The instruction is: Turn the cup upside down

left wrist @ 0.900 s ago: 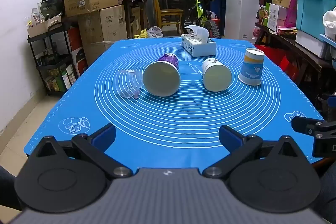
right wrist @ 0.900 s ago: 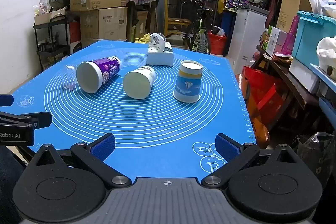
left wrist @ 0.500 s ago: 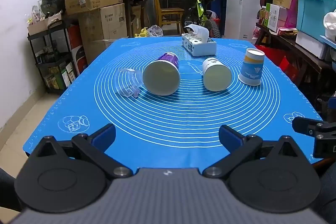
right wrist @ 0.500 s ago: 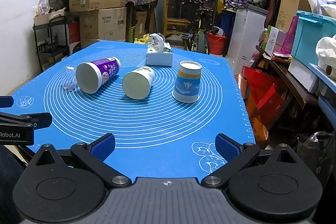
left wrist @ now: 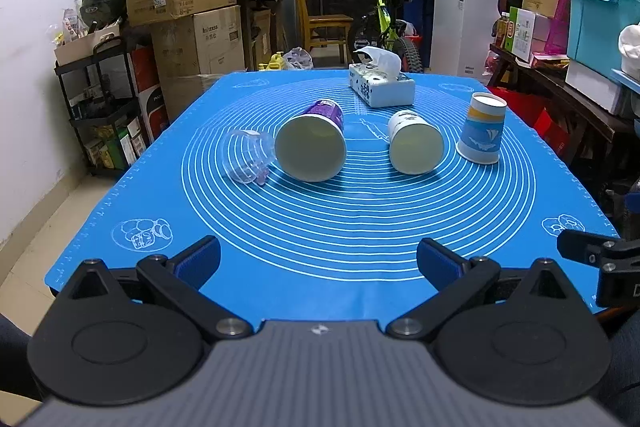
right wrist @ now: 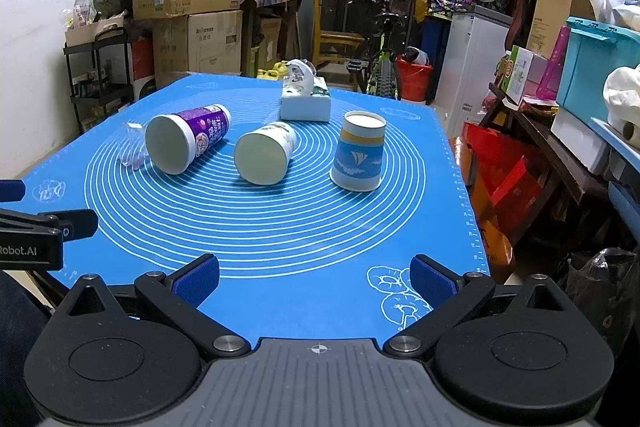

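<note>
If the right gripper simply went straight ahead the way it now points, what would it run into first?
Most likely the white paper cup lying on its side, mouth toward the camera, roughly centred ahead of the open right gripper. Only bare blue mat lies between them. Height is hard to judge, so it might pass above.

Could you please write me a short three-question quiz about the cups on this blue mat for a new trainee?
1. True or false: the blue cup already stands upside down.
2. How many paper cups lie on their sides?
3. Which is nearest the clear plastic cup: A) tissue box, B) purple cup, C) blue cup?

Key: 1 true; 2 two, the purple cup and the white cup; 3 B.
</note>
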Action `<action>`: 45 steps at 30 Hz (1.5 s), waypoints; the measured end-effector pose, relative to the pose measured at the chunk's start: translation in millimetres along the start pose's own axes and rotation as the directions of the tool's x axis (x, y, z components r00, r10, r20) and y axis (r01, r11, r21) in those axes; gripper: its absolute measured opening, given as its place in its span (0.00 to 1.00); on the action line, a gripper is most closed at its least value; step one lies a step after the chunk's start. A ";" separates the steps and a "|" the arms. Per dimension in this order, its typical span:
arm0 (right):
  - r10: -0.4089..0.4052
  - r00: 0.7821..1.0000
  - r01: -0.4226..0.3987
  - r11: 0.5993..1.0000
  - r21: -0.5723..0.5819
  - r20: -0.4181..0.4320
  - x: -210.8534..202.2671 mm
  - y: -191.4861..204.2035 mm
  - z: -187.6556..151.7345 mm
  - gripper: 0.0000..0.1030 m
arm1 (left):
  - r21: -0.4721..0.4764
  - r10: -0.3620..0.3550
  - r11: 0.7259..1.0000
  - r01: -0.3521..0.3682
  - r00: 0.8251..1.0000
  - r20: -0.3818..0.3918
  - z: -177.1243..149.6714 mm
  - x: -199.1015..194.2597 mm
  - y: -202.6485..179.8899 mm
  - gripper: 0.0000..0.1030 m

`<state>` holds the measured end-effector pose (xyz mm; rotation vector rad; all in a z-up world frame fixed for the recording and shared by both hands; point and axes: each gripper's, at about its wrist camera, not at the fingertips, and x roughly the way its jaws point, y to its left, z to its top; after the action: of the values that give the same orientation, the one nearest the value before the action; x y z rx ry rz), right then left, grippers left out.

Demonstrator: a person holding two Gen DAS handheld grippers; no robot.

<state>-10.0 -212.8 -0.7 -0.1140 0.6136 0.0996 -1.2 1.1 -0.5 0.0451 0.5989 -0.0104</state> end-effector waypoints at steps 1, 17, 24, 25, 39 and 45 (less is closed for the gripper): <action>-0.002 1.000 0.002 1.000 -0.001 -0.003 0.3 0.9 0.1 0.98 | 0.001 0.000 1.000 0.000 1.000 0.001 -0.1 0.2 -0.2 1.00; 0.001 1.000 -0.001 1.000 0.001 -0.005 3.2 -6.2 -2.5 0.98 | -0.008 0.004 1.000 -0.004 1.000 0.001 1.1 -0.7 4.8 1.00; -0.002 1.000 0.002 1.000 0.000 -0.005 2.8 -5.7 -2.7 0.98 | -0.010 0.005 1.000 -0.005 1.000 0.001 1.6 -0.8 5.4 1.00; -0.004 1.000 0.004 1.000 0.001 -0.005 3.0 -5.9 -2.6 0.98 | -0.010 0.005 1.000 -0.005 1.000 0.001 1.7 -0.8 6.0 1.00; -0.009 1.000 0.009 1.000 0.007 -0.004 3.0 -8.1 -1.3 0.98 | -0.011 0.007 1.000 -0.007 1.000 0.003 1.5 -0.8 7.1 1.00; -0.009 1.000 0.009 1.000 0.007 -0.003 2.9 -8.3 -1.0 0.98 | -0.009 0.011 1.000 -0.011 1.000 0.011 1.0 -3.8 5.7 1.00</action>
<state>-7.2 -221.0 -2.6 -0.1103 0.6158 0.0887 -3.7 6.8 2.7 0.0398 0.5880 0.0025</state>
